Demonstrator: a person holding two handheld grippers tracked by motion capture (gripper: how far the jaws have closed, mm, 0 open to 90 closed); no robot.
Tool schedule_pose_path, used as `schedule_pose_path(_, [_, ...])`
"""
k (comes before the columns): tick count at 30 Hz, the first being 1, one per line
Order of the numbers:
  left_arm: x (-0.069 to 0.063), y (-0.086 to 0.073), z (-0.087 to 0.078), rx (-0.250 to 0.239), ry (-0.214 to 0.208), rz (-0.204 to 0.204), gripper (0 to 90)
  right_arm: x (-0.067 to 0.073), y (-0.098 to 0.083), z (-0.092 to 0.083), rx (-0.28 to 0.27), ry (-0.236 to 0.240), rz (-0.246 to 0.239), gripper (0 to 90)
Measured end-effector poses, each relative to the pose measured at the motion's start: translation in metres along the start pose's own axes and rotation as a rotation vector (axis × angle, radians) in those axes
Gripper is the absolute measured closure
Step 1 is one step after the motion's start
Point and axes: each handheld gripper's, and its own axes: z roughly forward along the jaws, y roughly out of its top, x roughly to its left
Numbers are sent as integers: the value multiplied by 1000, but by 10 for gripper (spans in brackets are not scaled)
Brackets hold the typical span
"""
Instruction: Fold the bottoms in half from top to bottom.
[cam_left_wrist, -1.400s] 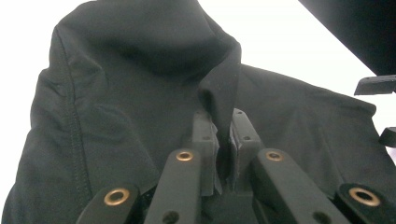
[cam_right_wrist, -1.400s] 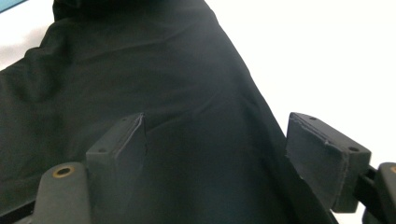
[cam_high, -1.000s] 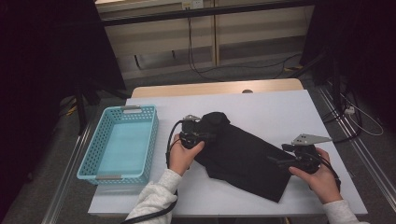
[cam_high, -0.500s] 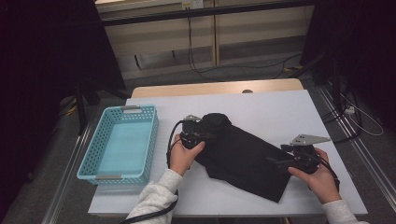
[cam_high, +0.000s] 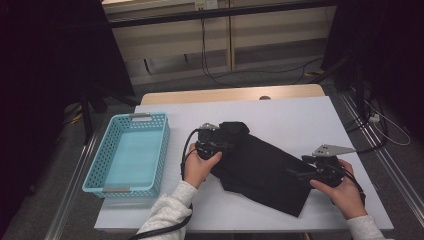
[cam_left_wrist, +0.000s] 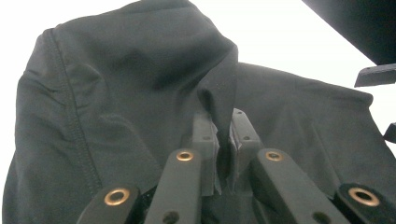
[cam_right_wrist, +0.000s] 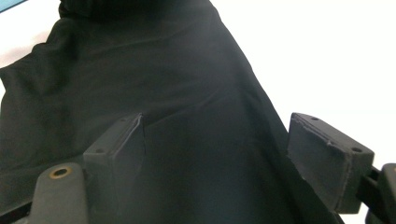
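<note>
A black garment (cam_high: 260, 167) lies spread slantwise on the white table (cam_high: 300, 120), bunched at its upper left end. My left gripper (cam_high: 225, 145) is at that bunched end, shut on a raised fold of the cloth. In the left gripper view the pinched ridge of the garment (cam_left_wrist: 116, 84) stands up between the closed jaws of the left gripper (cam_left_wrist: 225, 135). My right gripper (cam_high: 295, 175) rests at the garment's lower right end, open. In the right gripper view its jaws stand wide apart over the flat garment (cam_right_wrist: 163, 70), and the right gripper (cam_right_wrist: 219, 137) presses on nothing.
A light blue mesh basket (cam_high: 162, 150) stands on the table's left side, close to the left hand. Bare white table lies beyond and to the right of the garment. Cables trail on the floor behind the table.
</note>
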Motion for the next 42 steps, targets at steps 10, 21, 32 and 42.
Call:
schedule_pose_path(10, [-8, -4, 5, 16, -9, 14, 839, 2, 4, 5, -2, 9, -9, 197])
schedule_pose_path(21, [-50, -4, 26, 45, -117, 91, 835, 7, 3, 3, -3, 8, -9, 197])
schedule_pose_path(32, [-33, 7, 3, -22, -32, 50, 281, 24, 8, 13, 0, 62, -37, 206])
schedule_pose_path(42, [-6, -2, -21, -37, 126, 48, 183, 58, 23, 49, 99, 122, -170, 496])
